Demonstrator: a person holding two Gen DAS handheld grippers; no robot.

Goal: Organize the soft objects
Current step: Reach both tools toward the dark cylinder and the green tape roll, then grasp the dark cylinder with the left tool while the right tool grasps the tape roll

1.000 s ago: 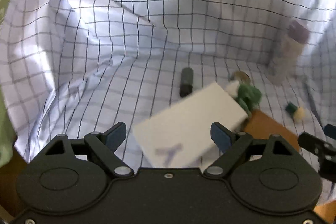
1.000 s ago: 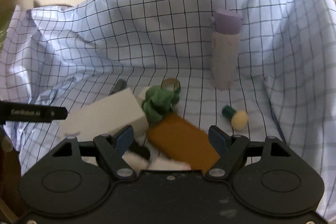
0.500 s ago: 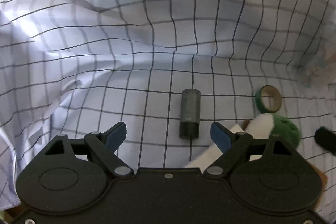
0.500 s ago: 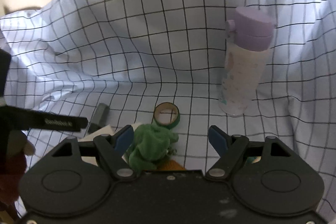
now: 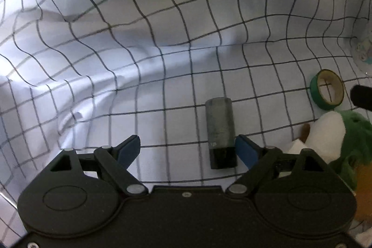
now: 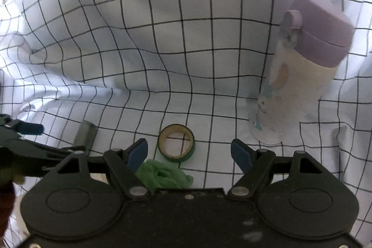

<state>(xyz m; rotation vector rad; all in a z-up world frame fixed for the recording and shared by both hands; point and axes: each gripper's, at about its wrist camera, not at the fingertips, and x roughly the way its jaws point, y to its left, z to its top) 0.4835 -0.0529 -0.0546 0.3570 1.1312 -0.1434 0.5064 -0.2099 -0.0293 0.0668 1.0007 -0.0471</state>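
A green soft toy (image 6: pixel 162 176) lies on the checked cloth (image 6: pixel 162 38), just below my right gripper (image 6: pixel 189 151). That gripper is open, with a green tape roll (image 6: pixel 176 143) on the cloth between its fingers. In the left wrist view the toy (image 5: pixel 344 131) shows green and white at the right edge. My left gripper (image 5: pixel 188 148) hangs over the cloth (image 5: pixel 139 38) with its jaws opening. A grey cylinder (image 5: pixel 219 127) lies just inside its right finger, and no pad presses on it.
A pale bottle with a purple lid (image 6: pixel 302 76) stands at the right. The tape roll (image 5: pixel 327 90) lies behind the toy, and an orange thing (image 5: pixel 362 190) sits in front of it. The cloth rises in folds at the back and left.
Both grippers came forward and down towards the cloth. The white block and the orange thing slid out of the middle of both views. The cylinder and the tape roll now look larger.
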